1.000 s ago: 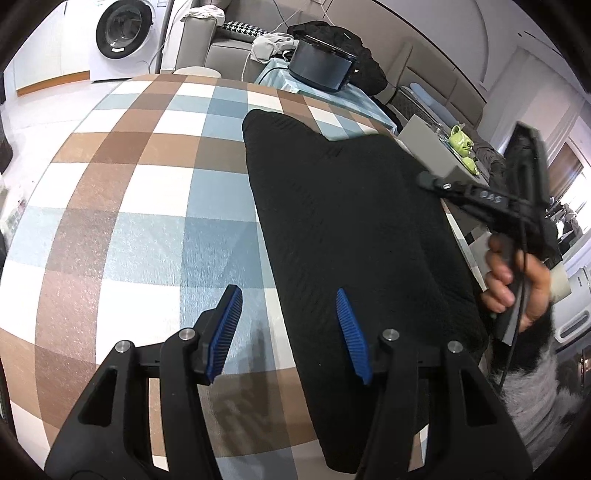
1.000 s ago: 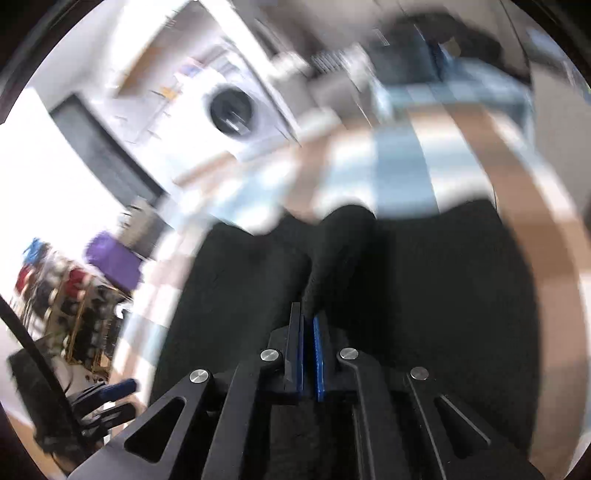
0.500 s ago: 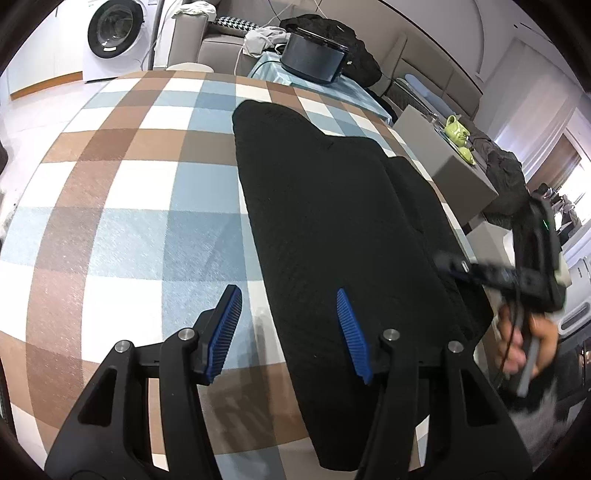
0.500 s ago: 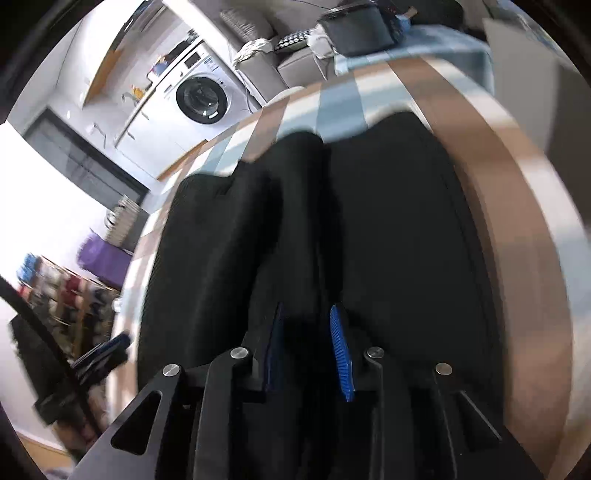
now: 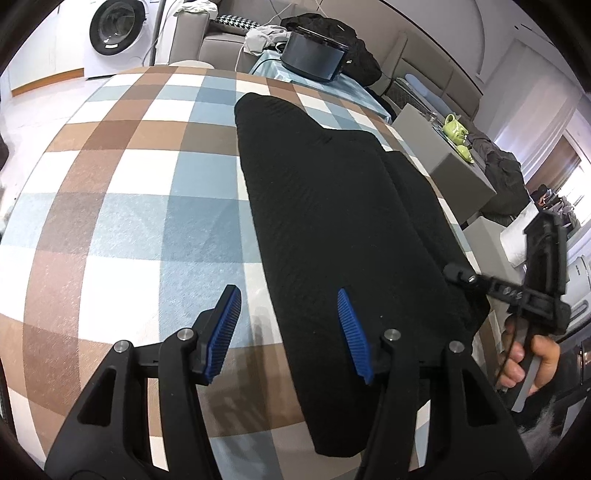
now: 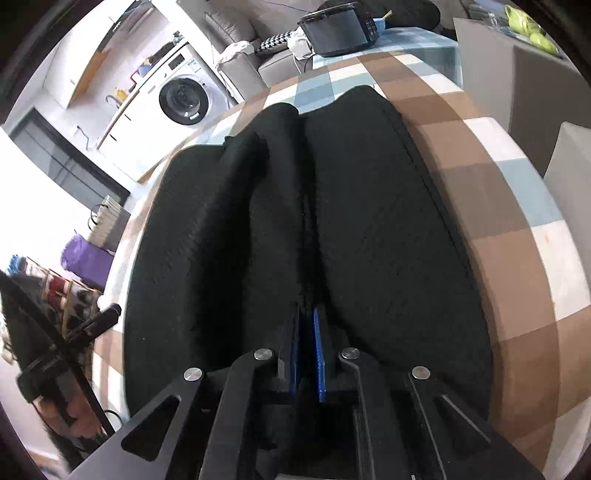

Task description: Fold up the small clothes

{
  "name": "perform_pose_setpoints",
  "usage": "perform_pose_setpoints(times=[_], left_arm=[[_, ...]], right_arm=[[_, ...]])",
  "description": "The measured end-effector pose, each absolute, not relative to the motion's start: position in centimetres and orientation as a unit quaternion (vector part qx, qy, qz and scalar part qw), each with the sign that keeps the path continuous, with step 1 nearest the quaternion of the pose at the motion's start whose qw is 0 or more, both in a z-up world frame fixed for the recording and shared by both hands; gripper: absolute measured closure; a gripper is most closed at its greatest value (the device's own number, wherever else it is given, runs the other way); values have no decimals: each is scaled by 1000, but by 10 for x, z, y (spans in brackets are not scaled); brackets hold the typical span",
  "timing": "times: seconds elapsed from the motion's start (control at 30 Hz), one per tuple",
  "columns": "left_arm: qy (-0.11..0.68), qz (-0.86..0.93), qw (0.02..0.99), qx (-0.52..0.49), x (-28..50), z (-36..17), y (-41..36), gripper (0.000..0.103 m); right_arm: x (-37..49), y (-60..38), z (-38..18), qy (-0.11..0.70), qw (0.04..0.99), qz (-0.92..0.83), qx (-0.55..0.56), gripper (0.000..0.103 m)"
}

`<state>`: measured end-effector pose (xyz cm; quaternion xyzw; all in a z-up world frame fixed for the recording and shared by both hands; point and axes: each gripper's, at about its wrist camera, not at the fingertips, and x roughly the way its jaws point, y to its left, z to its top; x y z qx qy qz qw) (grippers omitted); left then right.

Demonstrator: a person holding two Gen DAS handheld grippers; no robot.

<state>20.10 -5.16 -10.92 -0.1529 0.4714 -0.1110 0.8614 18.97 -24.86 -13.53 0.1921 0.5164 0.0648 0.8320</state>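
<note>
While the checked tablecloth [image 5: 122, 206] spreads broad and bare across the left of the left wrist view, the left gripper [image 5: 288, 328] hangs over it with its blue pads spread wide, gripping nothing; its right pad sits above the left edge of the black garment [image 5: 332, 206], its left pad above bare cloth. That garment lies flat along the right part of the table, one long edge running straight from near to far, its far end rounded and its right side close to the table's right edge. Further right, the right gripper [image 6: 308, 354] comes in at the garment's near right corner, and its own view shows the pads drawn almost together on a ridge of black fabric at the garment's middle fold. Beyond the table's right edge stand a grey block [image 5: 454, 173] with a green teapot [image 5: 456, 129] on it. At the far end sit a washing machine [image 5: 110, 33], a sofa [image 5: 221, 40] and a dark appliance [image 5: 314, 55]. No writing can be read on any of these.
</note>
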Motion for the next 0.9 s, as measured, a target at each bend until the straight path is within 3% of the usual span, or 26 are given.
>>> perform_pose_setpoints(times=[0.1, 0.27, 0.43, 0.47, 0.57, 0.7, 0.9], left_arm=[[470, -112, 862, -156, 201, -110, -48, 51], [470, -112, 861, -157, 203, -111, -45, 51], [465, -111, 864, -158, 201, -109, -43, 51], [465, -110, 864, -159, 201, -109, -42, 51], [464, -109, 865, -158, 201, -108, -41, 51], [462, -107, 866, -157, 201, -107, -40, 51], [461, -105, 868, -154, 201, -106, -42, 51]], right_arm=[[192, -244, -118, 489, 846, 81, 198, 77], [217, -222, -110, 481, 847, 109, 199, 74], [255, -200, -138, 513, 828, 111, 197, 70], [263, -197, -142, 516, 831, 96, 186, 71], [275, -190, -141, 520, 829, 112, 173, 92], [269, -178, -110, 462, 865, 151, 127, 94], [282, -200, -138, 517, 845, 73, 118, 91]])
